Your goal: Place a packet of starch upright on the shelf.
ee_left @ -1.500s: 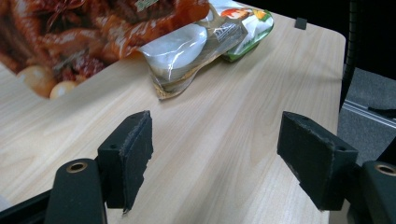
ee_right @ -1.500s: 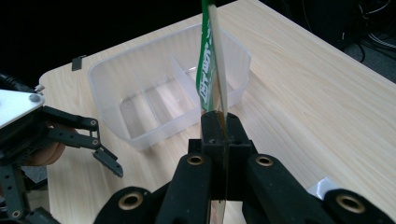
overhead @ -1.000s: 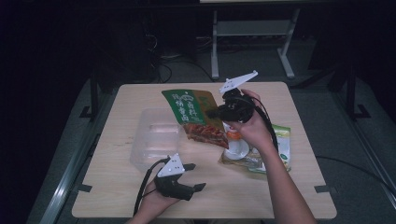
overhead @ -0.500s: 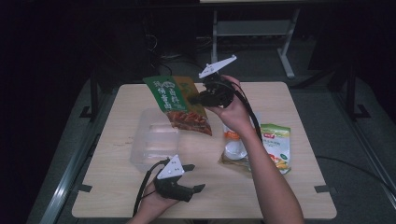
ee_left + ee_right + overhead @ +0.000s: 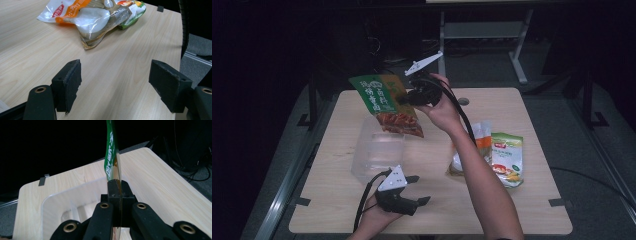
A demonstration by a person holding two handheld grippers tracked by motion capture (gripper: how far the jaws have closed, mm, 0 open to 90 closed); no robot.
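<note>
The green snack bag (image 5: 384, 102) is pinched in the right hand-held gripper (image 5: 412, 96) and has been carried over above the clear tub (image 5: 374, 152), so it seems ready to be dropped in. The left hand-held gripper (image 5: 419, 190) is spread and empty.

My left gripper (image 5: 412, 192) and right gripper (image 5: 412, 97) are matte black, each topped with a grey three-cornered plate. Brass-ringed screw holes sit just behind their square pads (image 5: 71, 81). A black cable trails from each.

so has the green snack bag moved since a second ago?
Yes. The green snack bag, clamped in the right gripper, went left and up the high view, now above the clear container.
</note>
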